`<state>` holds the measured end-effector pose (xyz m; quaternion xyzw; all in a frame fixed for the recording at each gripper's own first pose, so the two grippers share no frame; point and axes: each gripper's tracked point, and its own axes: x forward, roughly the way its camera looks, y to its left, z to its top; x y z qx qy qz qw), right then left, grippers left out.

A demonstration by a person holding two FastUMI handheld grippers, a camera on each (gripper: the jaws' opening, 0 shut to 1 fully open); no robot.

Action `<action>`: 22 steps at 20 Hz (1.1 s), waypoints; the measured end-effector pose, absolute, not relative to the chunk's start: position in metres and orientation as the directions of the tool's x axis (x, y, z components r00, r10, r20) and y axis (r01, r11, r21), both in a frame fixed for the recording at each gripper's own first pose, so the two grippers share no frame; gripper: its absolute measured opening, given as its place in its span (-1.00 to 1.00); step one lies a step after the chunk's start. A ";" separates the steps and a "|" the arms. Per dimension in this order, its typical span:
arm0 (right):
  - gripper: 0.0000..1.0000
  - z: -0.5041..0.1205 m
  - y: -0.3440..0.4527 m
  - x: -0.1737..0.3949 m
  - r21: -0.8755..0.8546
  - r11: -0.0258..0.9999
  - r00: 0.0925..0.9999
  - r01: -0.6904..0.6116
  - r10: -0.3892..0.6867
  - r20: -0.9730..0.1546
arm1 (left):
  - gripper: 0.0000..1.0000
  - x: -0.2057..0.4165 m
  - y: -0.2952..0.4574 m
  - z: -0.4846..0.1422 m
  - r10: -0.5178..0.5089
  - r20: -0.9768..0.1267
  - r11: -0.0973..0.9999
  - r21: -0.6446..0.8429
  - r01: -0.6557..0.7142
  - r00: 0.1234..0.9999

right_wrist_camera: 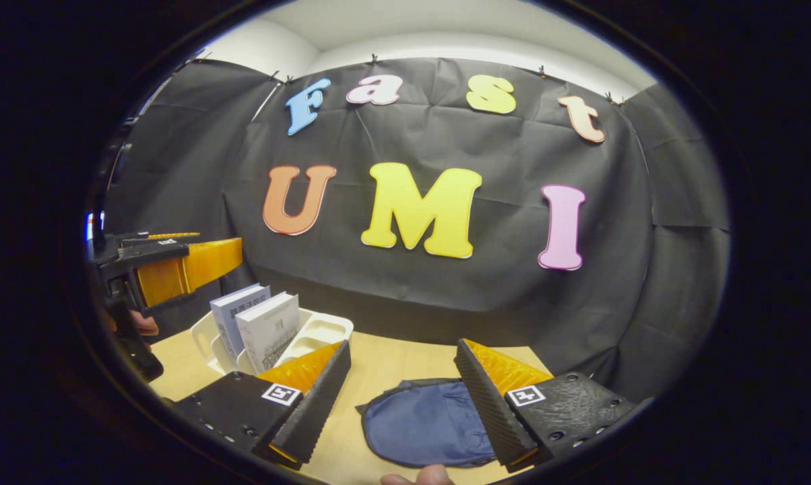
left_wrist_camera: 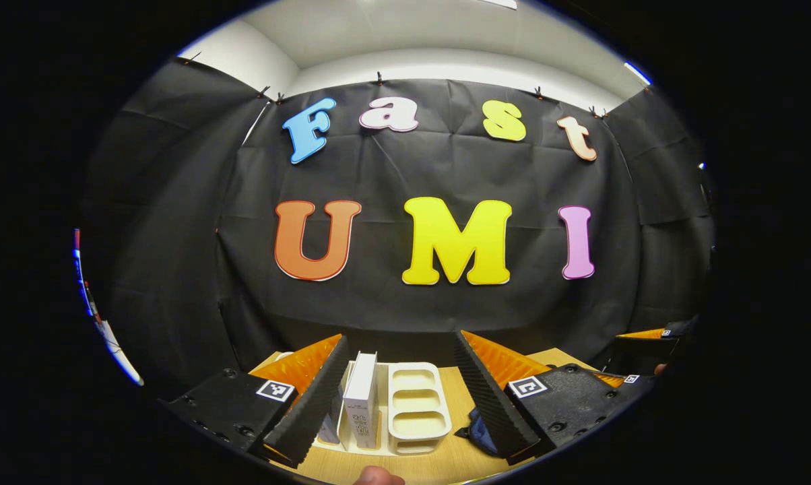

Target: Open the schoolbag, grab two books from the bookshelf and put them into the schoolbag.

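Note:
A blue schoolbag lies flat on the wooden table, just beyond and between the fingers of my right gripper, which is open and holds nothing. The white bookshelf rack stands at the left with two upright books in it. In the left gripper view, my left gripper is open, raised over the rack. A white book stands just inside its left finger. A corner of the schoolbag peeks out by the right finger.
The left gripper hovers above the books at the left of the right gripper view. The right gripper appears at the far right of the left gripper view. Black cloth walls close the table at the back and sides.

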<state>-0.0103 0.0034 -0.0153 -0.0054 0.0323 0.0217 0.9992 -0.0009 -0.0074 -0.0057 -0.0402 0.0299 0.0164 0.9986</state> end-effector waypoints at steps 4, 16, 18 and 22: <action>0.91 -0.040 0.009 -0.006 -0.035 0.997 0.987 -0.072 0.067 -0.148 | 0.98 -0.005 0.003 -0.010 0.048 -0.073 0.995 -0.079 -0.054 0.996; 0.93 -0.208 0.038 0.011 -0.169 0.941 0.745 -0.293 0.114 -0.657 | 0.98 -0.008 0.019 -0.012 0.087 -0.078 0.994 -0.065 -0.092 0.993; 0.92 -0.231 0.037 0.018 -0.182 0.936 0.702 -0.302 0.089 -0.707 | 0.98 -0.010 0.023 -0.014 0.097 -0.082 0.992 -0.070 -0.103 0.992; 0.93 -0.276 0.039 0.039 -0.207 0.930 0.613 -0.302 0.023 -0.790 | 0.98 -0.015 0.037 -0.017 0.135 -0.091 0.987 -0.069 -0.142 0.987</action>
